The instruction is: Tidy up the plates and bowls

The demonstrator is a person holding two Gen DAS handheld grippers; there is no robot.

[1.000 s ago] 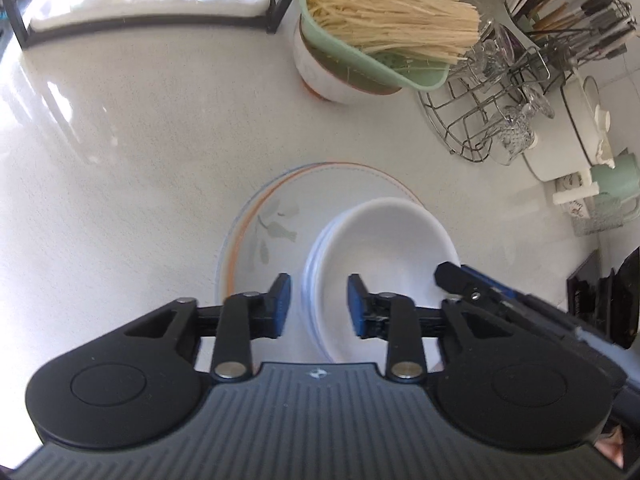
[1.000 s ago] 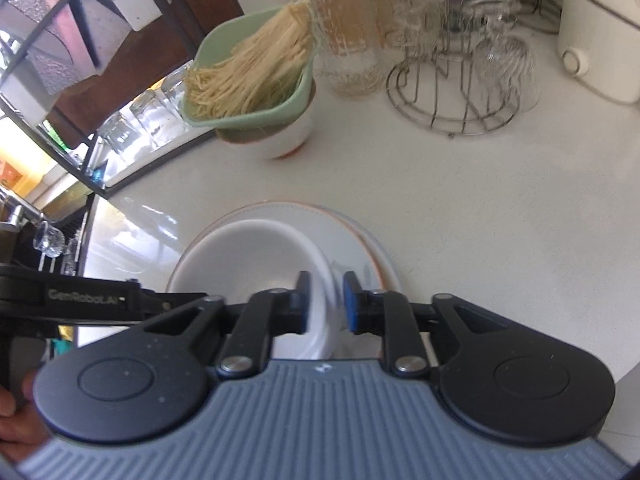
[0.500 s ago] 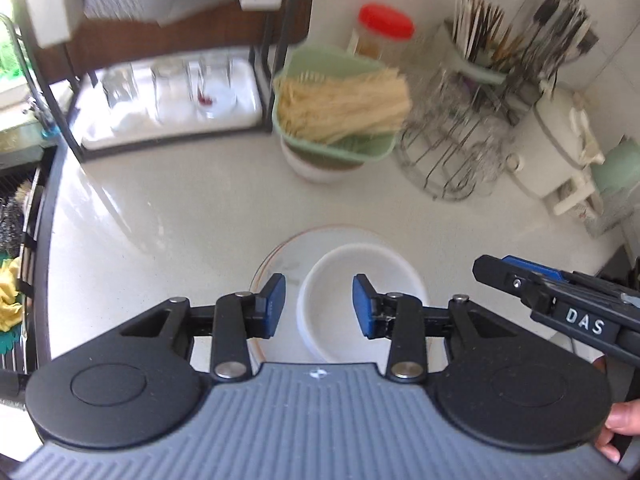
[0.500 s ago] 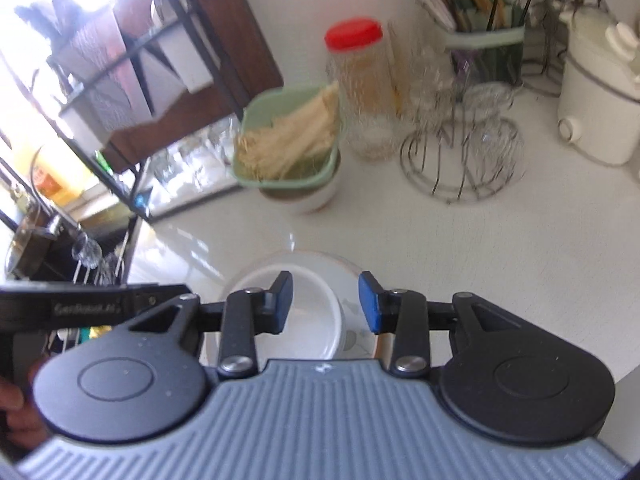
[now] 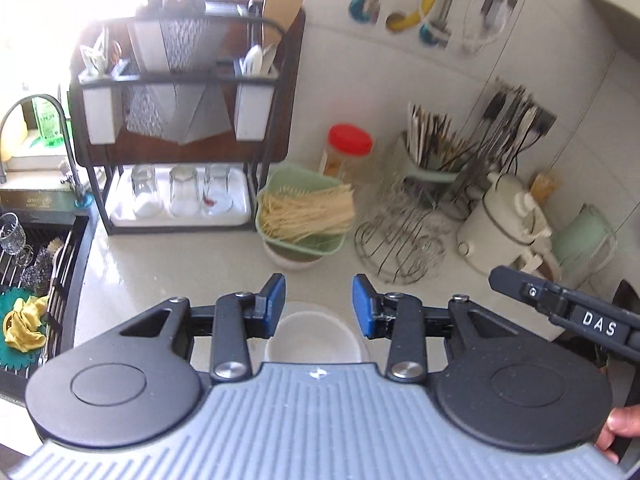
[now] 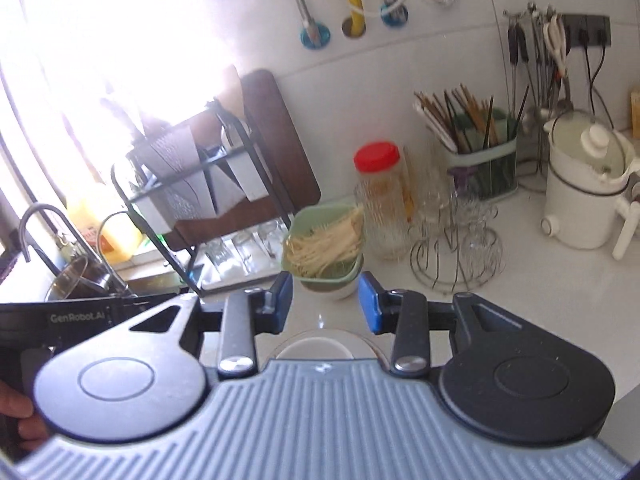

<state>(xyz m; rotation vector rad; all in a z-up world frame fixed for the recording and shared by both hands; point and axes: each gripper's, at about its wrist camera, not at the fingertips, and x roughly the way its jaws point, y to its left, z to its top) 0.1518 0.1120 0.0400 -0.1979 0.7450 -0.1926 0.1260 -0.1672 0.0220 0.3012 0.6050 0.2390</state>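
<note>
Both grippers are pulling up and back from the dishes: a second ago they sat low over the white bowl with jaws nearly together, and now the left gripper [image 5: 319,305] and right gripper [image 6: 325,303] are riding high above the counter [image 5: 160,264] with jaws spread apart and nothing between the pads. Neither is touching any dish.

White bowl [image 5: 314,338] is sitting on the decorated plate [image 6: 370,344], mostly hidden below the gripper body in both views; only the far arc of the plate rim is showing in the right wrist view. Judgement: the bowl-on-plate stack is standing released, so this placement looks finished and the hands are retreating, either to end or to reach for another dish.

Containers:
- Green strainer basket [image 5: 301,216] is holding dry pale noodles and resting in a white bowl with a dark band [image 5: 294,258], behind the stack and well apart from it.
- Red-lidded jar [image 5: 349,156] is holding yellowish contents; exact contents cannot be told.
- Green utensil holder [image 6: 482,168] is holding chopsticks.
- White tray on the black rack's lower shelf [image 5: 180,210] is carrying three upturned glasses.
- Wire stand [image 6: 456,260] is carrying inverted glasses.
- White electric pot [image 6: 582,204] is closed with a glass lid.
</note>
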